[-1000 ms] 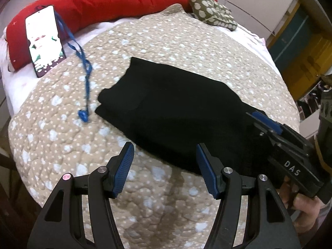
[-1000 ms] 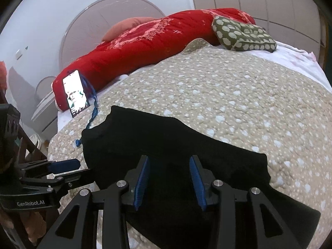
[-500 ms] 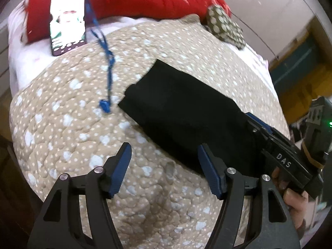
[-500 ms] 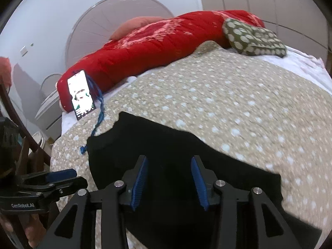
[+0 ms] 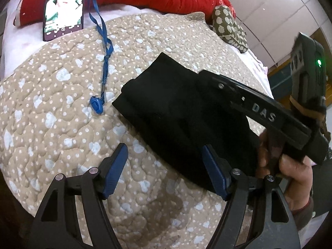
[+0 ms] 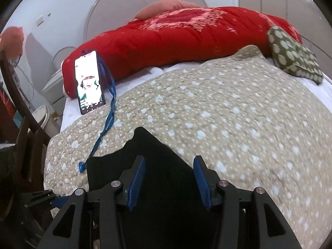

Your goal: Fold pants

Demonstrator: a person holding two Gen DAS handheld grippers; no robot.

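Since a second ago both views have closed in on the folded black pants (image 5: 182,120), and the right gripper (image 6: 169,183) has slid along them toward their end near the blue lanyard (image 5: 103,47). The left gripper (image 5: 166,170) is opening — only quilt (image 5: 62,124) between its pads, its right pad at the pants' near edge. Right gripper spread above the cloth, pinching nothing. Pants lie flat on the quilt, long axis running from the lanyard clip side toward the right hand (image 5: 286,161) — upper-left to lower-right in the left view. Phone (image 6: 89,83) leans on the red duvet (image 6: 186,39).
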